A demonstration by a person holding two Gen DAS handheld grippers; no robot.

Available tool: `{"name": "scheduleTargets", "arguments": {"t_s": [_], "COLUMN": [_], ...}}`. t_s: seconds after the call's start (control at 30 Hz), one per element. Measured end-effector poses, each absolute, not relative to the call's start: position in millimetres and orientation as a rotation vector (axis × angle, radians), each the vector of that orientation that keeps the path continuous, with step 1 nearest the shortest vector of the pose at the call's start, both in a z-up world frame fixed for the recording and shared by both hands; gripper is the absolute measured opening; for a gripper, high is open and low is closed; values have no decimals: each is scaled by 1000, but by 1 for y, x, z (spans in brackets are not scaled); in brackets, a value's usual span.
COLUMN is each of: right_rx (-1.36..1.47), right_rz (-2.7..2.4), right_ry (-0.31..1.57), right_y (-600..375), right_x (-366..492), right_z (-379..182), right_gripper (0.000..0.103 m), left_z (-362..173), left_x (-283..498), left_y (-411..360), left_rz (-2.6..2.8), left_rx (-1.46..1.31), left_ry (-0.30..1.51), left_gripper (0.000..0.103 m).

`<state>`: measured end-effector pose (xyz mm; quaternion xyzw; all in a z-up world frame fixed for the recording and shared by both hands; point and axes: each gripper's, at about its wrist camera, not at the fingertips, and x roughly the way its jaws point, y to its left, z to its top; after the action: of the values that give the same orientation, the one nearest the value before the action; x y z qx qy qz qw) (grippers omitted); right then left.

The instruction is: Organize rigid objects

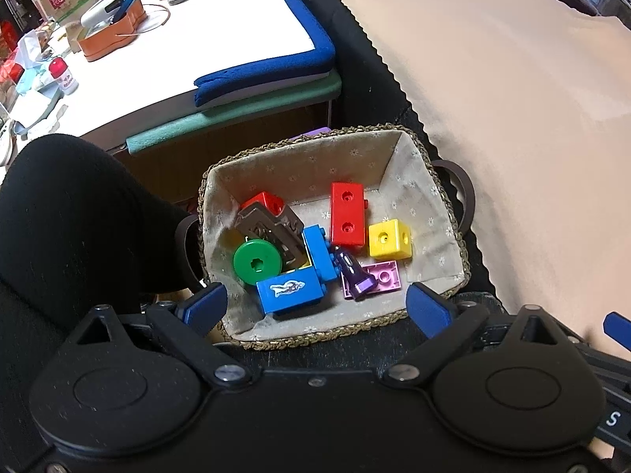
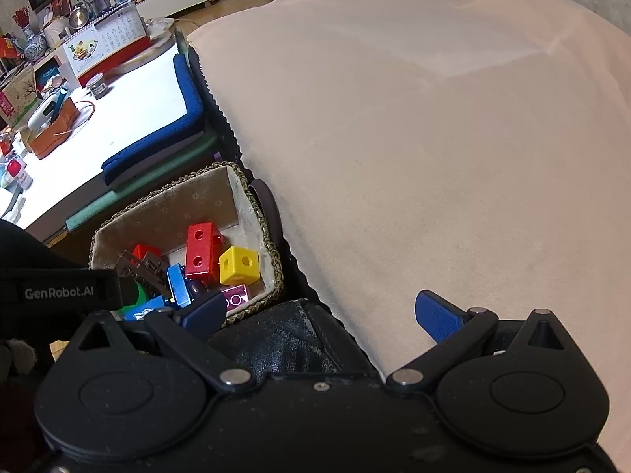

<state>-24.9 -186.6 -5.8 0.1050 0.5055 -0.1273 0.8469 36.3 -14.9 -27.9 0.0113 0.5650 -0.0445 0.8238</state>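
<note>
Left gripper (image 1: 315,301) spread wide, nothing between the pads, hanging over the near rim of the woven basket (image 1: 453,213). Right gripper (image 2: 321,313) also wide and empty, over the black seat edge and the beige cloth (image 2: 434,138), beside the basket.

Basket contents, near to far: blue block with sticker (image 1: 290,291), purple cone piece (image 1: 353,274) lying on the pink flat plate (image 1: 384,276), green wheel (image 1: 257,261), upright blue block (image 1: 317,252), grey frame pieces (image 1: 272,232), yellow cube (image 1: 389,239), tall red brick (image 1: 347,213), small red block (image 1: 266,202) in the far corner.

Reads like a drop-off step. To do it well: lift straight up, keep the fingers clear of the rim so the basket doesn't tip off the seat. No loose pieces visible on the cloth, so the job may be near done.
</note>
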Motion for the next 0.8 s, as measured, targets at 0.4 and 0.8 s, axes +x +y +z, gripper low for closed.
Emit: {"name": "scheduleTargets", "arguments": {"t_s": [0.4,0.8], "right_rx": [234,236], "right_rz": [-302,-337], "right_ry": [1066,1046], "right_y": [-193,-195], "right_x": [-28,-33], "right_z": [-12,-11], "right_gripper": [103,103], "left_z": [-28,-23], "left_x": [30,22], "left_y": [-19,-23], "left_rz": [-103,-125], "left_rx": [54,69], "left_ry": [1185,1161], "left_gripper": [95,95]}}
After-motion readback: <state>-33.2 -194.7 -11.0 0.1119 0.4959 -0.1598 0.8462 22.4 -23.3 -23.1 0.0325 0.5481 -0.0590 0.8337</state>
